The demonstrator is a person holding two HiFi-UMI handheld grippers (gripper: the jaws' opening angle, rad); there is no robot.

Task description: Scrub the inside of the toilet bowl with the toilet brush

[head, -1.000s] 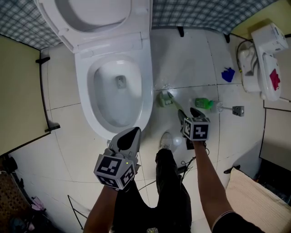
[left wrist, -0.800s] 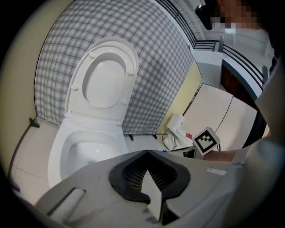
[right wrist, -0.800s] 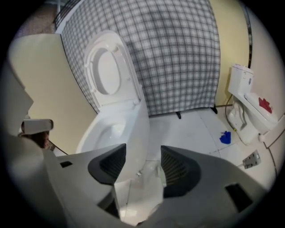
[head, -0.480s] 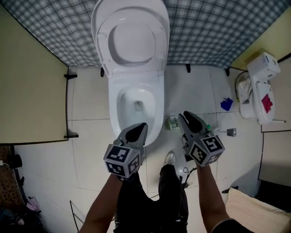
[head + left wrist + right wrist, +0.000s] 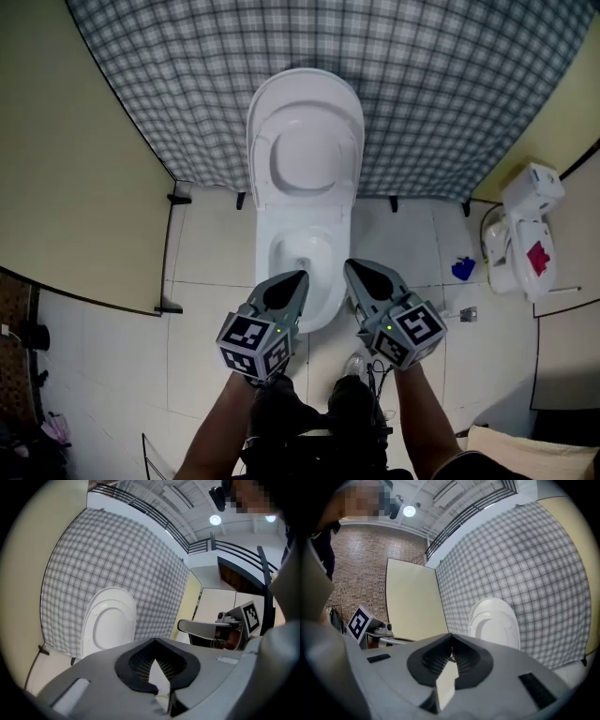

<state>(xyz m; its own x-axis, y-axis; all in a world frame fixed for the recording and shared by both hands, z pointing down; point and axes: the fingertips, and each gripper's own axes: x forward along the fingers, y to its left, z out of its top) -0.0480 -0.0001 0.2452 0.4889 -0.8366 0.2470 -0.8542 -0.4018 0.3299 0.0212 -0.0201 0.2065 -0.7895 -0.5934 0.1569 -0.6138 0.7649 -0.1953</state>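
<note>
at the foot of the toilet, head view: left gripper (image 5: 300, 276) and right gripper (image 5: 350, 266), side by side, each on a forearm, marker cubes toward the camera, tips toward the toilet. left gripper: jaws brought together tip to tip, nothing between the pads; its own view looks past them at the raised lid (image 5: 108, 620) and the checked wall covering (image 5: 117, 559). right gripper: jaws have just been closing and now stand together, nothing between them; its own view shows the lid and the checked covering, with a yellow panel (image 5: 412, 602) to the left. toilet bowl (image 5: 302, 246): white, open, lid tipped up against the checked covering; in the head view its near rim lies just beyond both sets of tips, the left gripper's tip overlapping the rim's left side, the right gripper's tip just off its right edge; nothing touches either tip in the gripper views. toilet brush: cannot be made out with certainty; in neither gripper. small grey piece (image 5: 467, 314): on the floor tiles (image 5: 112, 347) just right of the right gripper's cube, too small to identify. blue scrap (image 5: 462, 269) and white fixture (image 5: 525, 234): further right, well apart from both grippers.
</note>
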